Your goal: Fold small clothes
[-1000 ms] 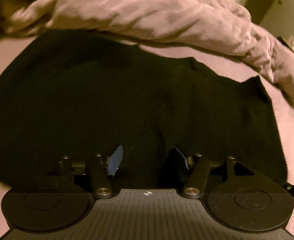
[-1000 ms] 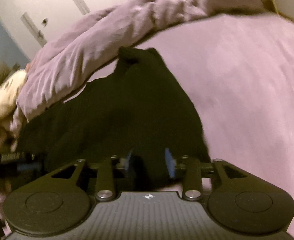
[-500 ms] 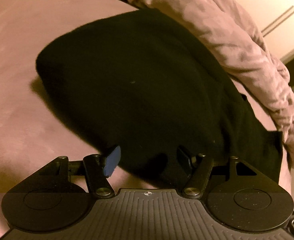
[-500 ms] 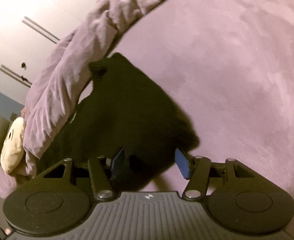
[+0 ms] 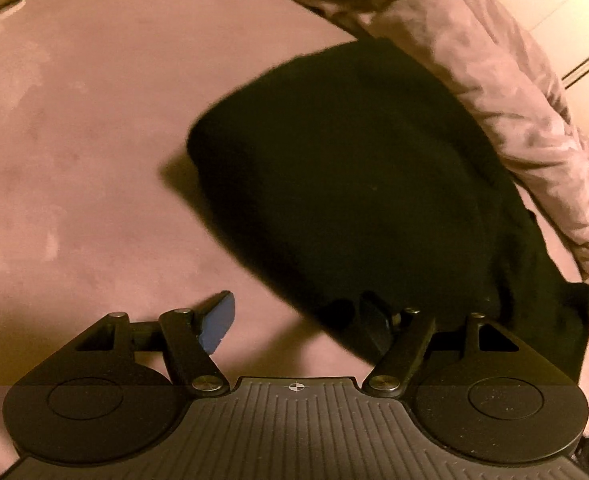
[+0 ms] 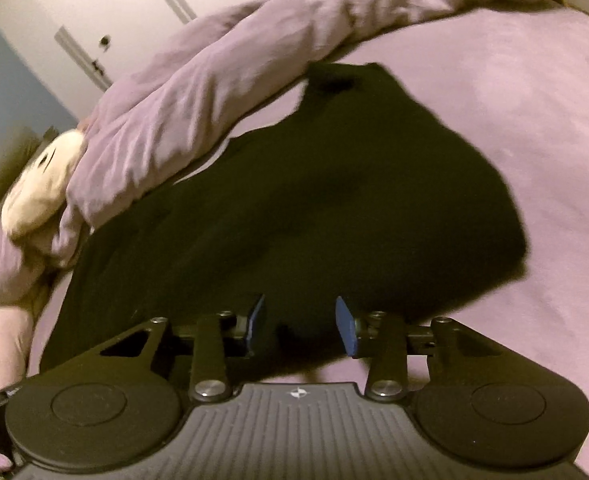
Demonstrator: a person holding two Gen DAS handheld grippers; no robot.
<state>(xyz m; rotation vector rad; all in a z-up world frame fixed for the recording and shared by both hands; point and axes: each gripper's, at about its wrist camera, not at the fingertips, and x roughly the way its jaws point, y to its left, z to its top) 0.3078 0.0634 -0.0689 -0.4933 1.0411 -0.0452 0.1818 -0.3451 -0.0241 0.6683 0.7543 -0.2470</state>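
A mauve bed surface (image 5: 74,140) fills both views, with a rumpled duvet (image 6: 222,80) bunched along its far side. The black garment (image 5: 354,184) lies flat on the bed against the duvet. Only the right view shows a cream plush toy (image 6: 38,196) at 9 o'clock. The left gripper (image 5: 294,320) has just been opening: released, one finger over bare bed, the other over cloth. The right gripper (image 6: 299,322) has just been closing, its pads apart, dark fabric between them; whether they pinch it, I cannot tell.

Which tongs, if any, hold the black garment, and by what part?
Neither shows a hold. The left tongs gape beside the black garment; the right tongs, just closing, straddle its near edge without pressing.
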